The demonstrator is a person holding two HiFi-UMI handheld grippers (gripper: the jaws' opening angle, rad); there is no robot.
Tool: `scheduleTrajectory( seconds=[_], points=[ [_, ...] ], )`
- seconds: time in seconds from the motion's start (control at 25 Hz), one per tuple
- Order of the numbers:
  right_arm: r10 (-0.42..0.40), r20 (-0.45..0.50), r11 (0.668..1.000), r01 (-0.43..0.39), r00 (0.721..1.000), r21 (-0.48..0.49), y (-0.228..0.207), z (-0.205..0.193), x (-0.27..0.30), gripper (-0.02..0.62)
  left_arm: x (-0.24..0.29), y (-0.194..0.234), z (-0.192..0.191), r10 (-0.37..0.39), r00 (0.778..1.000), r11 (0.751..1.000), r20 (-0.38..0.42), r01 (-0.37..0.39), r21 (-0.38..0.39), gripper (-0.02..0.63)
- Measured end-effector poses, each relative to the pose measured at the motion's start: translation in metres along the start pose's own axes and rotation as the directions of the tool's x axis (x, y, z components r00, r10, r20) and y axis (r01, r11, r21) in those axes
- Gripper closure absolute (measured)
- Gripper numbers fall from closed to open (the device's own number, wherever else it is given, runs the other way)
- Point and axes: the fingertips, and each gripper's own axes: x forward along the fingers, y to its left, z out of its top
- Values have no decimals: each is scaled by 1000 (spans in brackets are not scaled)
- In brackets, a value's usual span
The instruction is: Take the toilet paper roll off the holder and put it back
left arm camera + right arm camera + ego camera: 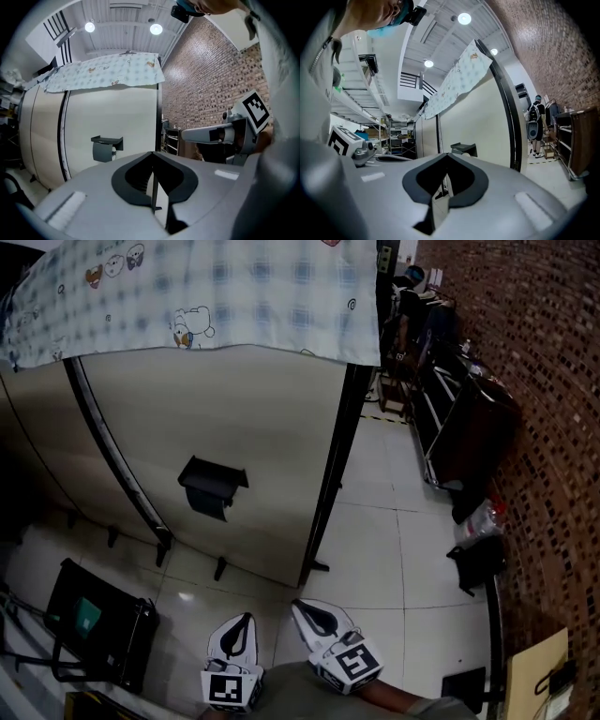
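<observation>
A dark toilet paper holder (214, 486) is mounted on the beige panel wall (253, 427), well ahead of both grippers. In the left gripper view the holder (107, 145) shows a bit of the white roll (113, 151) under its lid. The right gripper view has the holder (464, 149) just beyond the jaw tips. My left gripper (242, 620) and right gripper (302, 607) are side by side low in the head view, both shut and empty, pointing towards the wall. Jaw tips meet in both gripper views: left gripper (152, 153), right gripper (446, 155).
A patterned cloth (206, 296) drapes over the top of the panel wall. A black case (98, 620) stands on the tiled floor at lower left. Dark shelving (459, 427) and bags (478, 559) line the brick wall (544, 381) on the right. A person (536, 124) stands far off.
</observation>
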Motion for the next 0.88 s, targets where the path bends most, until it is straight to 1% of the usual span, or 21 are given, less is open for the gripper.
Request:
scheduleTrajectory(
  seconds=[0.16, 0.36, 0.44, 0.52, 0.64, 0.88],
  points=[
    [41, 4, 999, -41, 999, 16, -9, -8, -32, 595, -5, -37, -2, 24, 1000, 999, 7, -24, 24, 598],
    [70, -7, 997, -70, 998, 35, -23, -26, -56, 595, -8, -65, -17, 64, 998, 998, -17, -64, 26, 598],
    [89, -24, 995, -88, 996, 45, -25, -34, -65, 595, -11, -75, -22, 85, 996, 996, -21, -85, 15, 598],
    [112, -36, 993, -111, 993, 43, -25, -38, -71, 595, -14, -82, -26, 109, 994, 994, -23, -110, -2, 598],
    [134, -43, 991, -133, 990, 24, -25, -39, -77, 595, -15, -88, -27, 138, 990, 990, -20, -138, 4, 598],
    [140, -66, 990, -138, 988, 34, -32, -46, -86, 595, -18, -99, -34, 165, 986, 986, -23, -165, -2, 600]
  ],
)
